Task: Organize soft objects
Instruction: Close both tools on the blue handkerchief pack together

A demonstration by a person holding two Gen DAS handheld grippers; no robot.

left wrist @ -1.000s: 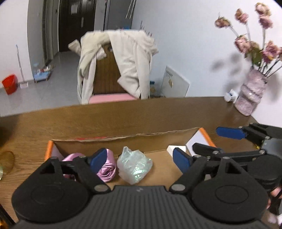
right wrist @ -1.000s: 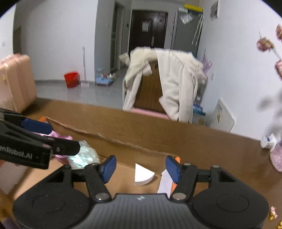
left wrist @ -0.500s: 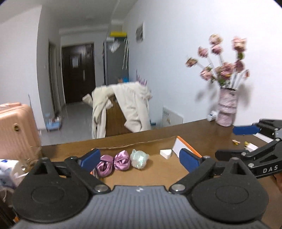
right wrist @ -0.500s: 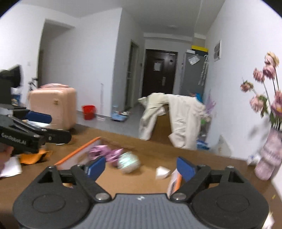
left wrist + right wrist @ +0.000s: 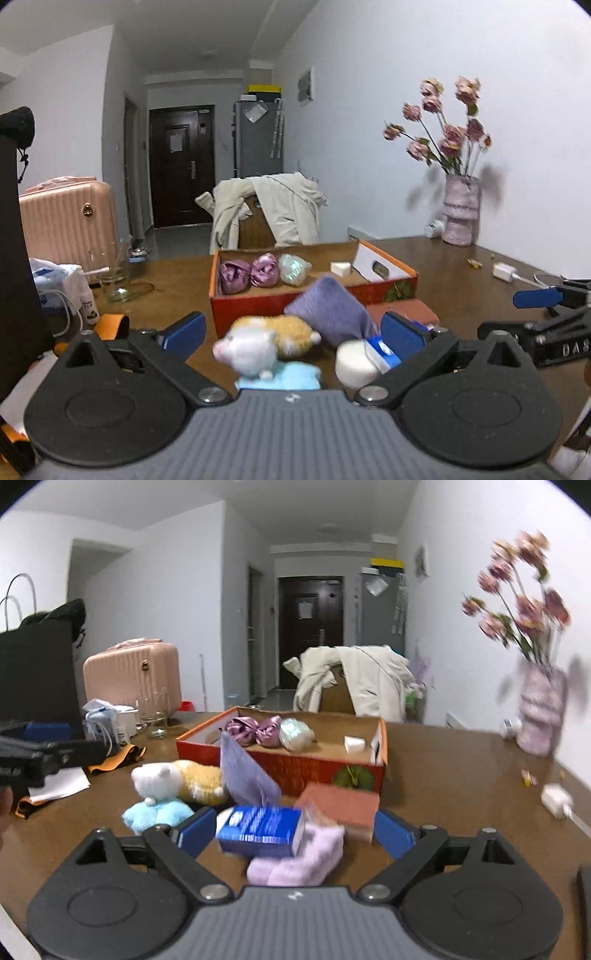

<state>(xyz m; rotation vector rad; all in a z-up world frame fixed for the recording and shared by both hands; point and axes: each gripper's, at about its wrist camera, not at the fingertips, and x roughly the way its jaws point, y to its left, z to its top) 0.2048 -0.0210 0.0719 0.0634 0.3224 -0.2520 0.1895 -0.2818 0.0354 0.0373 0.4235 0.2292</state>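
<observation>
Both cameras sit low behind their own fingers, facing across the table (image 5: 461,273) toward the far door. Each sees the box (image 5: 295,301) (image 5: 295,768) and toys just ahead.

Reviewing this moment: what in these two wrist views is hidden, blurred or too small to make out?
- Blue box, right wrist view: print smeared by blur, unreadable.
- Purple cloth, both views: its lower edge is hidden behind the blue box and plush cat; where it rests is unclear.
- Flowers, right wrist view: blurred.
- Small scraps on the table, left wrist view: too small to identify.
- White block in the orange box: too small to identify.
</observation>
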